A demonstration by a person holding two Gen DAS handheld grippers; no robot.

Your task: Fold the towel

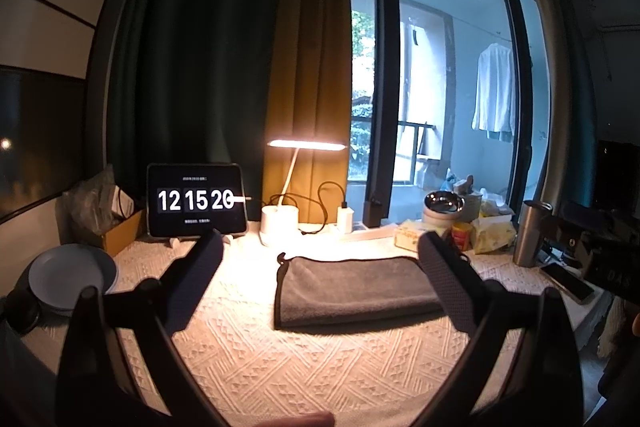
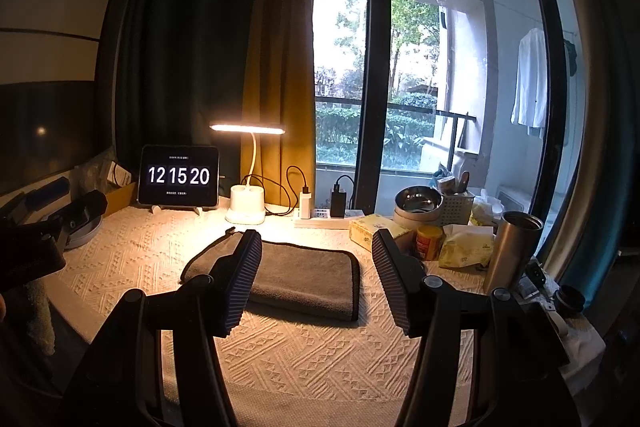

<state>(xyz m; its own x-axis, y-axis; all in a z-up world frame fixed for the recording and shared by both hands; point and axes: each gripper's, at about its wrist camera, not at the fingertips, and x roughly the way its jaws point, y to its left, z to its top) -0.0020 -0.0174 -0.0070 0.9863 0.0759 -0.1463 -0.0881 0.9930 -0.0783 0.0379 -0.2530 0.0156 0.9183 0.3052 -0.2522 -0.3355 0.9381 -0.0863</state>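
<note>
A grey towel [image 1: 352, 289] lies folded flat on the cream woven tablecloth [image 1: 280, 367], with a small loop at its far left corner. It also shows in the right wrist view [image 2: 304, 277]. My left gripper [image 1: 320, 247] is open and empty, held above the table in front of the towel. My right gripper [image 2: 316, 247] is open and empty too, its fingers either side of the towel in view, raised above it. The left gripper's body shows at the left edge of the right wrist view [image 2: 52, 227].
A tablet clock [image 1: 196, 201], a lit desk lamp [image 1: 280, 223] and a power strip [image 2: 328, 221] stand at the back. A plate [image 1: 72, 277] is at left. A steel tumbler [image 2: 512, 251], bowls [image 2: 418, 207], tissue packs [image 2: 464, 247] and a small jar [image 2: 428, 237] crowd the right.
</note>
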